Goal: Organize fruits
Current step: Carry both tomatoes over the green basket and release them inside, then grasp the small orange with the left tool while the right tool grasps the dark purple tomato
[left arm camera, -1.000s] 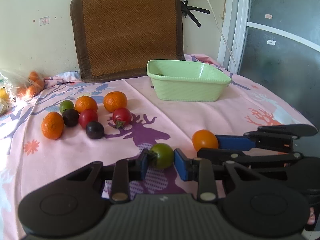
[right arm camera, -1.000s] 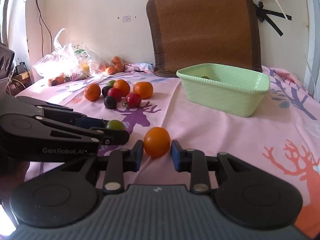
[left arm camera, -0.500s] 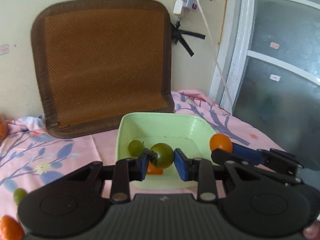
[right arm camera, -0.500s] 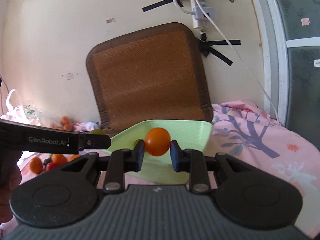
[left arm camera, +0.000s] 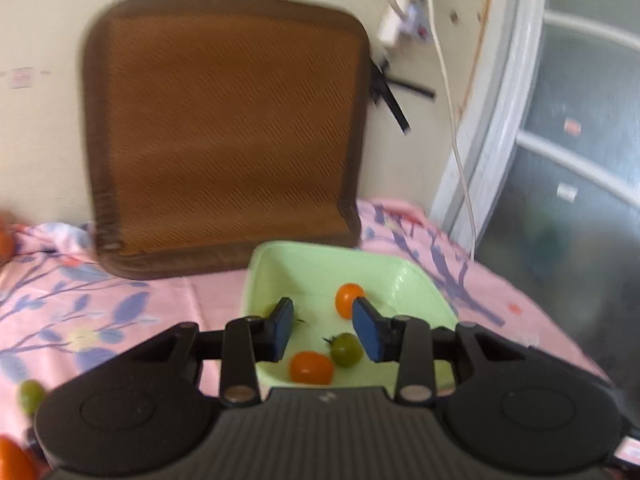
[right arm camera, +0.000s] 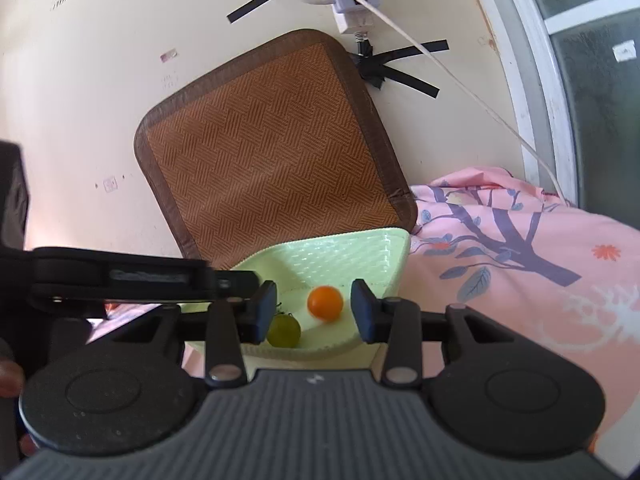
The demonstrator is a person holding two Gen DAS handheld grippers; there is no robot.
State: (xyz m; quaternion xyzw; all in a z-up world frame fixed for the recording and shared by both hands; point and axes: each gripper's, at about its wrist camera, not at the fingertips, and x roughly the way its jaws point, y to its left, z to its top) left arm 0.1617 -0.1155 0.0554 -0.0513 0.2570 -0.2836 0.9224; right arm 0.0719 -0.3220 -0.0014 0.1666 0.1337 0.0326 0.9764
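Both the left tongs (left arm camera: 322, 326) and right tongs (right arm camera: 314, 312) are spread and empty over the green bowl (left arm camera: 416, 280), where an orange tomato (right arm camera: 325, 303) and green tomato (left arm camera: 346, 350) lie.

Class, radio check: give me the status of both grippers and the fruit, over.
Left gripper open over green bowl. Right gripper open, empty. Green tomato and orange tomato lie in bowl. Nothing blocking.
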